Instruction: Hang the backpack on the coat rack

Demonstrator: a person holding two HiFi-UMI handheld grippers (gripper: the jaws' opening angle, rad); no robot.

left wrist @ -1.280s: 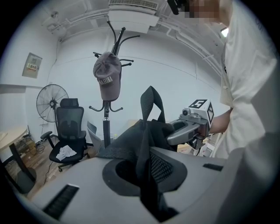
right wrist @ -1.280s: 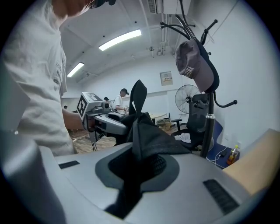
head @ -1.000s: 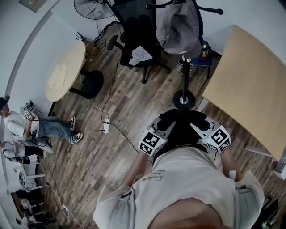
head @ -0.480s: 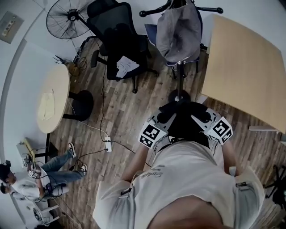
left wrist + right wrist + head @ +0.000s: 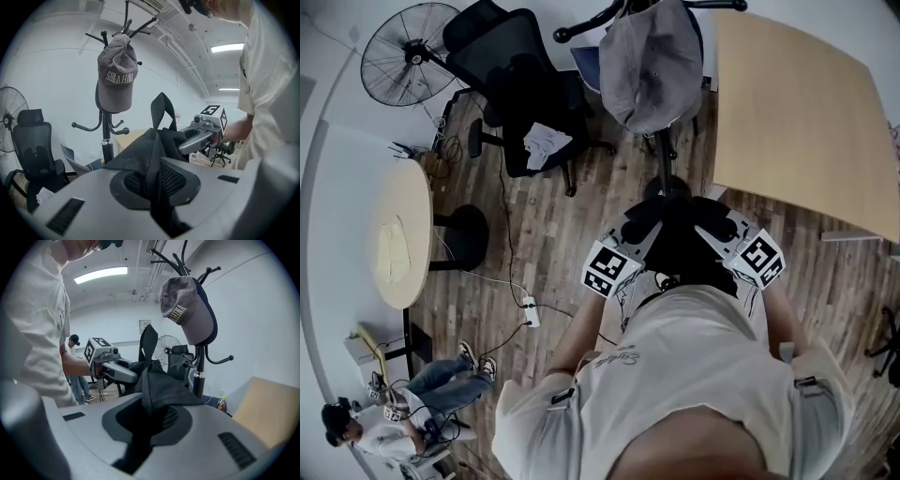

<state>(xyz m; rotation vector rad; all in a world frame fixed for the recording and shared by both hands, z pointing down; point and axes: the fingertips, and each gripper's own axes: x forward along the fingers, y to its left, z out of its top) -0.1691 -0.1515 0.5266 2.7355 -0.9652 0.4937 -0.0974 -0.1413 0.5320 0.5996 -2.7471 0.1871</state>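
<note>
I hold a black backpack (image 5: 680,242) in front of me between both grippers. My left gripper (image 5: 639,228) is shut on its fabric and strap (image 5: 154,150). My right gripper (image 5: 715,228) is shut on the other side of the bag (image 5: 159,385). A webbing loop (image 5: 161,110) stands up from the bag's top. The black coat rack (image 5: 664,155) stands just beyond the backpack, with a grey cap (image 5: 652,61) hanging on its upper hooks. In the left gripper view the rack's pole (image 5: 107,140) rises behind the bag, its lower hooks bare.
A black office chair (image 5: 520,89) and a floor fan (image 5: 408,56) stand left of the rack. A wooden table (image 5: 806,112) lies to its right, a round table (image 5: 394,234) far left. A power strip (image 5: 530,314) and cable cross the floor. A seated person (image 5: 403,412) is at lower left.
Both grippers have carried the backpack toward the coat rack, whose base now sits right beyond the bag. The view has swung, so the chair and fan show more fully.
</note>
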